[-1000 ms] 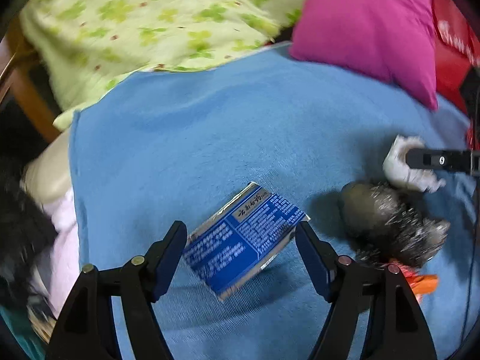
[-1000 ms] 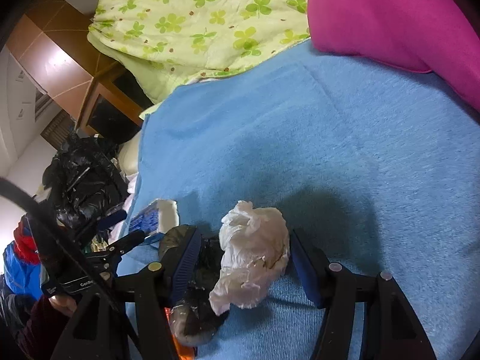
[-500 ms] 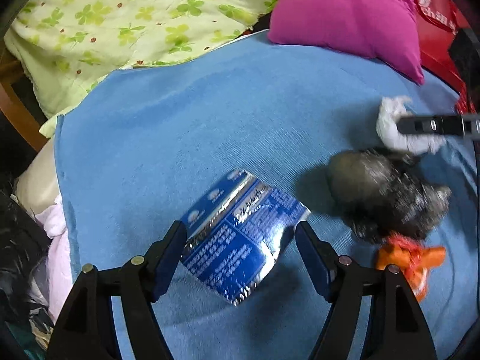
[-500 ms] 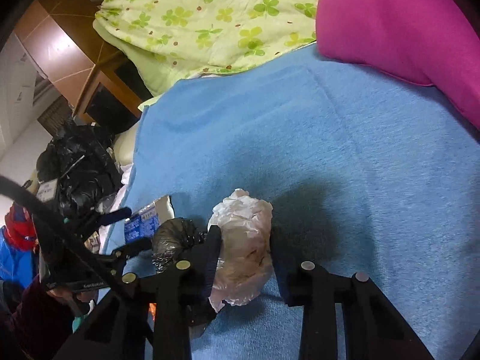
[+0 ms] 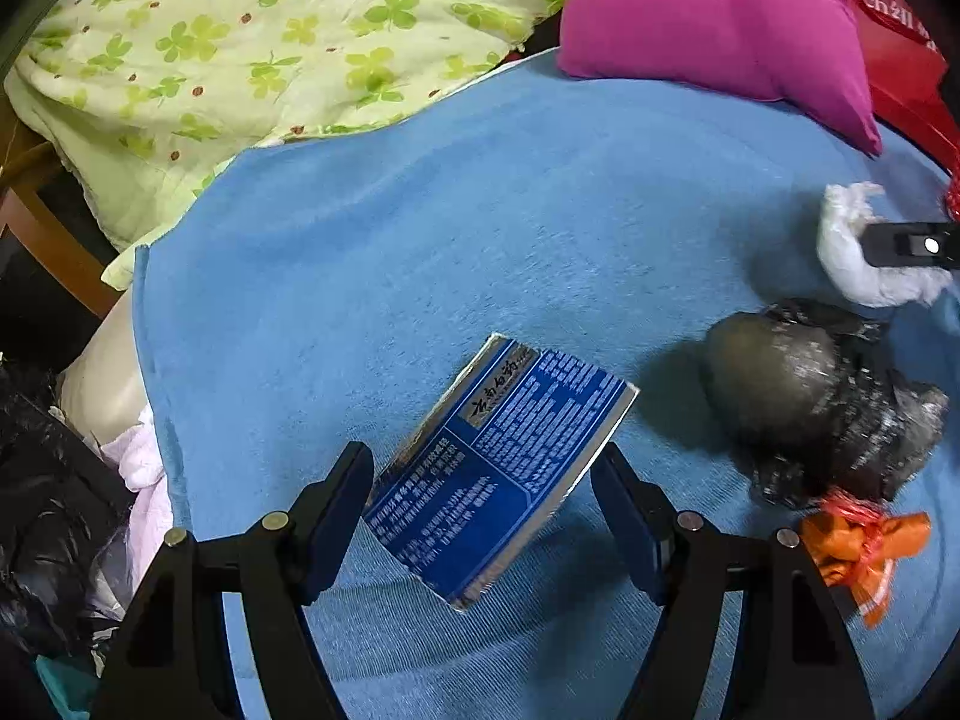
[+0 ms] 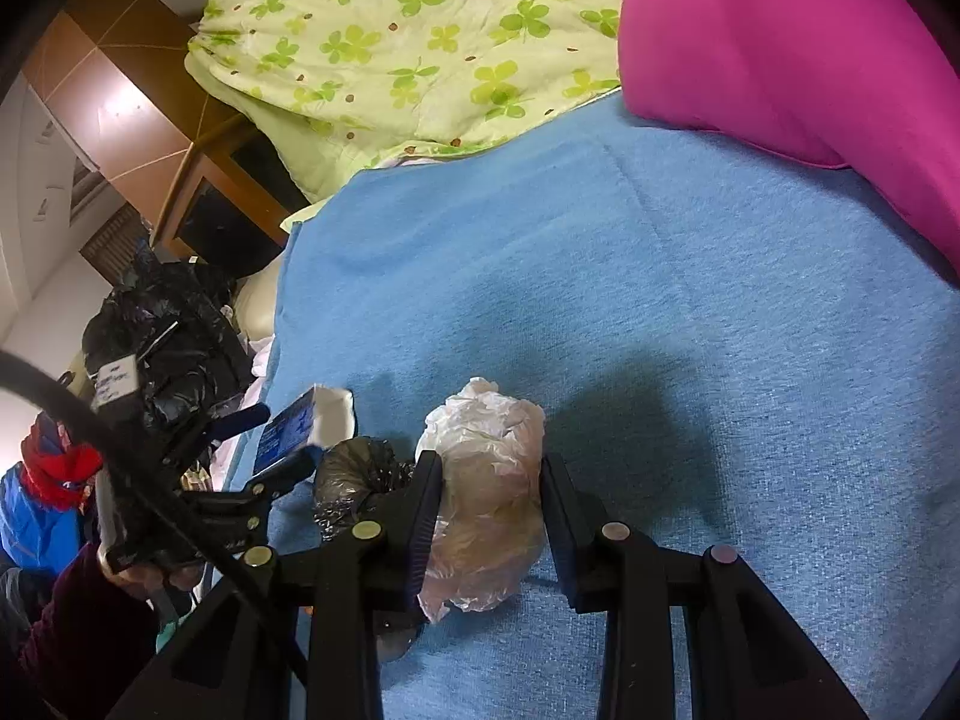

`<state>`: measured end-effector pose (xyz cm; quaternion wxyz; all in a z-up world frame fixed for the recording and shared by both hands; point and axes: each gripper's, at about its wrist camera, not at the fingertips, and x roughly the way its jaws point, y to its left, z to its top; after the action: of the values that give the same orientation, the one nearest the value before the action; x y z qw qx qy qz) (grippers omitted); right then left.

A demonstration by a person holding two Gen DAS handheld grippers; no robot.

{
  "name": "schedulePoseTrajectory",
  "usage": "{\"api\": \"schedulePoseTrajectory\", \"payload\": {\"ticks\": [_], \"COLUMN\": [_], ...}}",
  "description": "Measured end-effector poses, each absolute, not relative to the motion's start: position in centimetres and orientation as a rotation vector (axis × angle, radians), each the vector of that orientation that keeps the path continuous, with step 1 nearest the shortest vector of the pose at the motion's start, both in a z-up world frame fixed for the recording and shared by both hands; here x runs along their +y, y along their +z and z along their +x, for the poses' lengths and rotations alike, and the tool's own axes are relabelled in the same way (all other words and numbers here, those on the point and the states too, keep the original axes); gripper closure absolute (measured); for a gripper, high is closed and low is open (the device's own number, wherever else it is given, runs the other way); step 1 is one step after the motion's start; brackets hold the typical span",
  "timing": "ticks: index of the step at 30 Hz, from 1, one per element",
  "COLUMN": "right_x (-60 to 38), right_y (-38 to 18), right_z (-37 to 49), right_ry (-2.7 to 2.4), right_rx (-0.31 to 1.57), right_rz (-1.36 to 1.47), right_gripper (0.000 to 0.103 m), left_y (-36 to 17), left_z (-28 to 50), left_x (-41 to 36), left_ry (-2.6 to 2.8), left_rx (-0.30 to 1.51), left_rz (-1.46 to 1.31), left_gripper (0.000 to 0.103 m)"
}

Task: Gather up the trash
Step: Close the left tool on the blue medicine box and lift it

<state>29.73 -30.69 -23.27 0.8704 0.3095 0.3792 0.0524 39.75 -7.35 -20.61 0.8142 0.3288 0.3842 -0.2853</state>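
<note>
The blue blanket (image 5: 480, 228) is bounded on its far side by a clover-print quilt (image 5: 252, 60) and a magenta pillow (image 5: 720, 18); its left edge drops off toward a black trash bag (image 6: 162, 336) and a wooden frame. A wide stretch of bare blanket is left open between the trash and the pillow.

The left gripper (image 5: 483, 486) is held open, its fingers spread to either side of a blue packet (image 5: 498, 462), which is tilted up off the blanket; whether either pad touches it cannot be told. To the packet's right a dark crumpled bag (image 5: 816, 402) lies on the blanket, with an orange wrapper (image 5: 858, 546) just beside it.

The right gripper (image 6: 489, 510) is closed around a white plastic wad (image 6: 486, 480), both pads pressed against its sides, with the wad's lower part resting on the blanket.

Only the left wrist view shows the orange wrapper and a red bag (image 5: 900, 54) behind the pillow. Only the right wrist view shows the person's left hand (image 6: 150, 576) holding the other gripper, and the room's wall beyond the bed.
</note>
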Motion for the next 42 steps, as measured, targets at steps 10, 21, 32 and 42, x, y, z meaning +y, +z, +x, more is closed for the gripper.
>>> {"api": "schedulePoseTrajectory", "payload": {"ticks": [10,21,32,42], "right_x": [-30.5,-30.6,-31.8,-32.9], "right_y": [-22.1,-17.6,-15.4,-16.0], "right_z": [28.9,25.0,17.8,17.3], "right_ry": [0.102,0.12,0.122,0.134], "right_rx": [0.77,0.687,0.639,0.659], "right_rz": [0.605,0.563,0.552,0.599], "right_gripper": [0.068,0.068,0.068,0.068], "left_y": [-20.5,-16.3,-15.5,-16.6], "left_z": [40.7,33.4,28.5,34.0], "left_x": [-5.5,-3.8,-4.0,-8.3], "left_ry": [-0.537,-0.537,-0.473,-0.483], "left_rx": [0.875,0.858,0.84,0.848], "left_rz": [0.494,0.298,0.375,0.513], "left_gripper": [0.041,0.087,0.084,0.026]}}
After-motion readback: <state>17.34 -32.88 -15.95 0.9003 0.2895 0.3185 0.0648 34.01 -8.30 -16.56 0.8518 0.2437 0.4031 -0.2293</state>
